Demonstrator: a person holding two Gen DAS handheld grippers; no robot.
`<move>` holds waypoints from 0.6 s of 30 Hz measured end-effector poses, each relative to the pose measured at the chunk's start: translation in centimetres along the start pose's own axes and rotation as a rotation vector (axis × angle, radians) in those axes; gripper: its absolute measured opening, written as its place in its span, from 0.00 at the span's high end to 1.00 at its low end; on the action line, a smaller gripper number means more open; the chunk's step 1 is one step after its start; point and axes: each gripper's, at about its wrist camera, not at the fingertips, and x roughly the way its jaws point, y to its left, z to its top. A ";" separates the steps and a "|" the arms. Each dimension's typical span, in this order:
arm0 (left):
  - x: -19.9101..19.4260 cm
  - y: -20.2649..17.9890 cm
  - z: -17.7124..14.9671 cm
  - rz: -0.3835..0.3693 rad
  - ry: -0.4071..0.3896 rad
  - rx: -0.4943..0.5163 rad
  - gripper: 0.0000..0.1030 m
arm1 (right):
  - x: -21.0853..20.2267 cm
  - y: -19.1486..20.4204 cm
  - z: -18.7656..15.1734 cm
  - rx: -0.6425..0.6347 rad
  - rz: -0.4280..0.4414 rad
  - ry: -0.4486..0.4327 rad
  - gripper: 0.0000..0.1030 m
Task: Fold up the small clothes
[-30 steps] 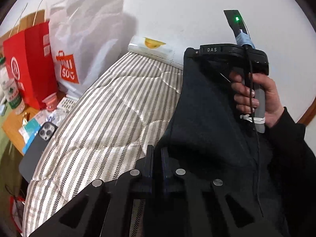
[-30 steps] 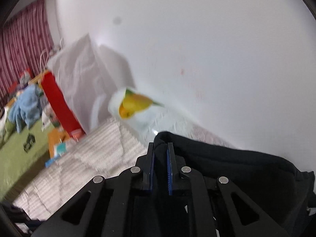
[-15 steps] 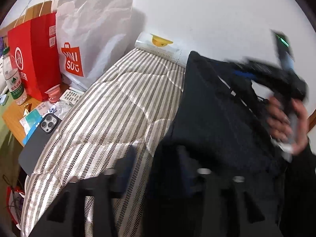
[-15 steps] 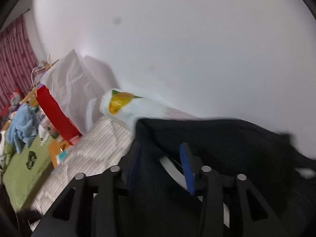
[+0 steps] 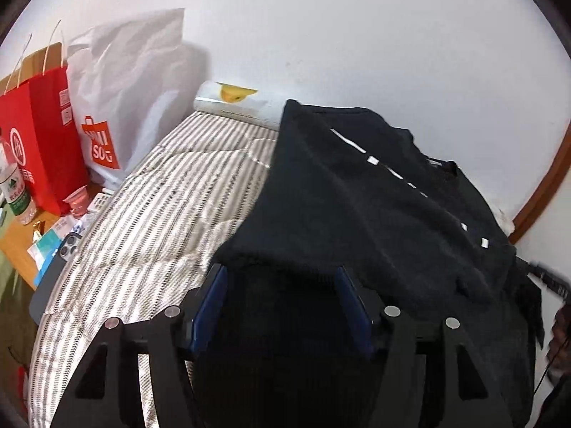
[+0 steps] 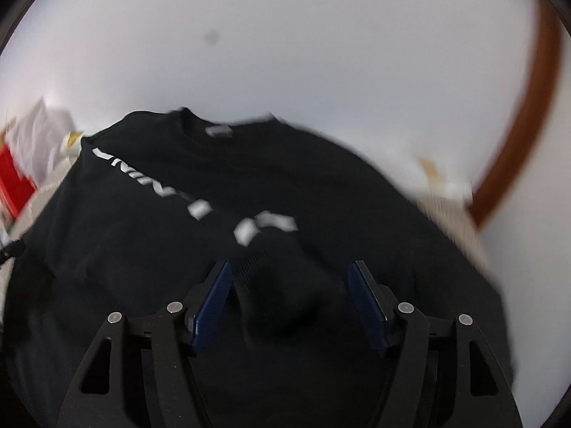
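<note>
Cloth is the whole matter here: a black sweatshirt (image 5: pixel 357 207) with white lettering lies spread on the striped bed (image 5: pixel 171 207), its far edge close to the white wall and its near hem under both tools. The left tool (image 5: pixel 282 296) has its jaws opening, with a fold of the hem lying loose between the blue pads, not pinched; the right tool (image 6: pixel 291 299) is likewise opening over a small raised hump of fabric, which it does not press. To do this step well, I would let both tools come fully clear of the cloth before drawing back, so the laid fold is not dragged askew, then check that the edges line up. At the far left stand a red paper bag (image 5: pixel 39 135) and a white shopping bag (image 5: pixel 121 107); what they hold cannot be seen.
</note>
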 end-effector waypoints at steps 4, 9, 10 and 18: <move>-0.4 -0.6 -0.2 -0.014 -0.015 0.016 0.41 | 0.2 -0.1 -2.8 0.028 0.094 0.002 0.35; 0.3 -1.2 -0.5 -0.005 0.002 0.032 0.40 | 1.6 2.3 -3.2 0.013 0.133 -0.047 0.57; 0.6 -1.1 -0.6 -0.001 0.015 0.029 0.40 | 2.3 2.6 -3.1 0.009 0.124 -0.036 0.62; 2.2 -0.2 -0.9 0.036 0.062 0.001 0.42 | 1.6 2.5 -1.8 -0.078 0.111 -0.025 0.94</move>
